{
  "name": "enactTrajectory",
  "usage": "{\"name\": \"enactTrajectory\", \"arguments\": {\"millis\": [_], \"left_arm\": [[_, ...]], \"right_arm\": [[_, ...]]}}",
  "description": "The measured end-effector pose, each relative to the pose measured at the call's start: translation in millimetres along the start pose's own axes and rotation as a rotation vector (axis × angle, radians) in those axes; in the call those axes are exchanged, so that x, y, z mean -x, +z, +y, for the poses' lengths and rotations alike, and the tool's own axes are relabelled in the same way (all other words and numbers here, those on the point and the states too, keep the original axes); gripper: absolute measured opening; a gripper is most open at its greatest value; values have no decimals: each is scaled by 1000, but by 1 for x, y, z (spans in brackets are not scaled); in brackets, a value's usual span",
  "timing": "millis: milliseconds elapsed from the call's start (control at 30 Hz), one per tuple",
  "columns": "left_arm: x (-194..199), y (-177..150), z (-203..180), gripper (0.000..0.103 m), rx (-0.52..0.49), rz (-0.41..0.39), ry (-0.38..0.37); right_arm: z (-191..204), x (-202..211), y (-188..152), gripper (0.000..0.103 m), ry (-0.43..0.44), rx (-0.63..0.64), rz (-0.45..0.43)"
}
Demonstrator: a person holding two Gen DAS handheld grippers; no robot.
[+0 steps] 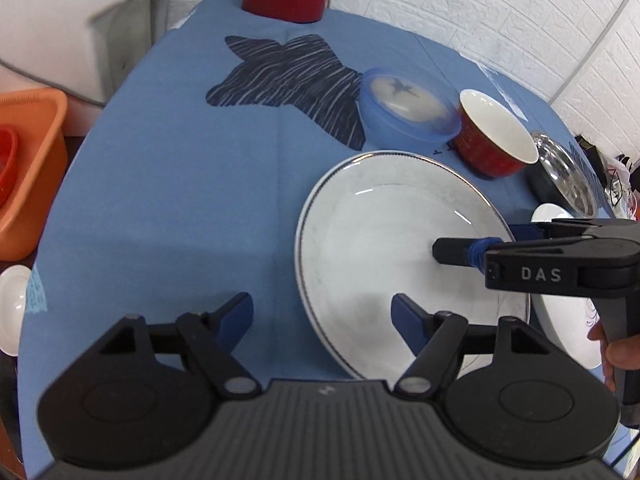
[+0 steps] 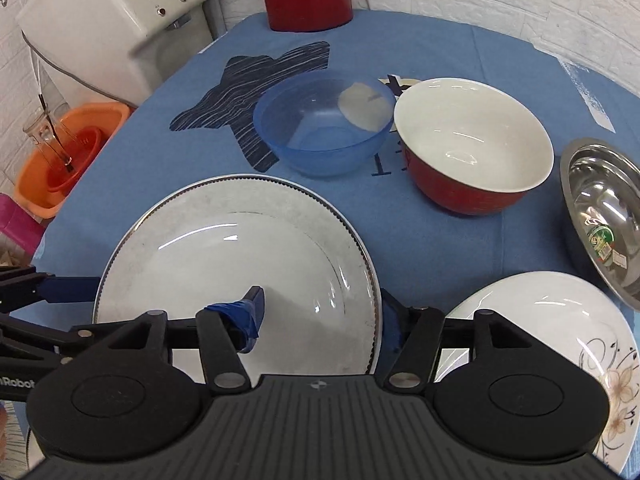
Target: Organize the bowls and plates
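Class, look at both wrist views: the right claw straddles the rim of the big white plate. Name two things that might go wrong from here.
1. The right claw looks open, one finger over the silver-rimmed white plate and one outside its rim; a shallow bite on the edge might let the plate slip.
2. The floral plate lies right beside that rim, possibly overlapped by it, so lifting or sliding may knock it.

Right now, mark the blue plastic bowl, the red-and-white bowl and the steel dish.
blue plastic bowl point(image 2: 320, 148), right wrist view, front outer wall.
red-and-white bowl point(image 2: 472, 132), right wrist view, white inside.
steel dish point(image 2: 600, 216), right wrist view, shiny inner surface.
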State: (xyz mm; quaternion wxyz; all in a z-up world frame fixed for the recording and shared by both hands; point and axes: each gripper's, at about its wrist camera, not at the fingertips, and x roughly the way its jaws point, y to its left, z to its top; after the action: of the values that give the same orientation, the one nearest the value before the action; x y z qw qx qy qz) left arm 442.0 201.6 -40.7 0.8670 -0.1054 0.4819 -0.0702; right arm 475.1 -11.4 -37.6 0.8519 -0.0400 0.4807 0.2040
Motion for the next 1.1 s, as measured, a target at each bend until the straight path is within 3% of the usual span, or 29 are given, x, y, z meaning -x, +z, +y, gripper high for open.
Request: {"name": "enactTrajectory", "arguments": {"millis": [100, 200, 367, 500, 567, 700, 767, 933, 1100], "left_arm": [[1, -1, -1, 74, -13, -5, 5], [1, -3, -3, 72, -40, -3, 21], [4, -5, 1, 51, -54, -10, 48], [4, -6, 2, 42, -46, -22, 69], [5, -7, 3, 24, -35, -37, 74], [6, -5, 7, 15, 59, -44, 57], [7, -2, 8, 10, 79, -26, 45], [28, 2, -2, 10, 31, -72, 67], [42, -6, -8, 10, -13, -103, 93]], "right_arm": [[2, 4, -6, 49, 69, -39, 5], [5, 6, -10, 48, 60, -5, 0], [10, 6, -22, 52, 53, 36, -64], [20, 2, -24, 56, -6, 72, -63], [20, 3, -24, 52, -3, 89, -55], [3, 9, -31, 27, 16, 29, -103], [1, 11, -30, 26, 23, -15, -99], [5, 19, -32, 30, 53, -64, -99], [14, 33, -34, 32, 52, -55, -154]]}}
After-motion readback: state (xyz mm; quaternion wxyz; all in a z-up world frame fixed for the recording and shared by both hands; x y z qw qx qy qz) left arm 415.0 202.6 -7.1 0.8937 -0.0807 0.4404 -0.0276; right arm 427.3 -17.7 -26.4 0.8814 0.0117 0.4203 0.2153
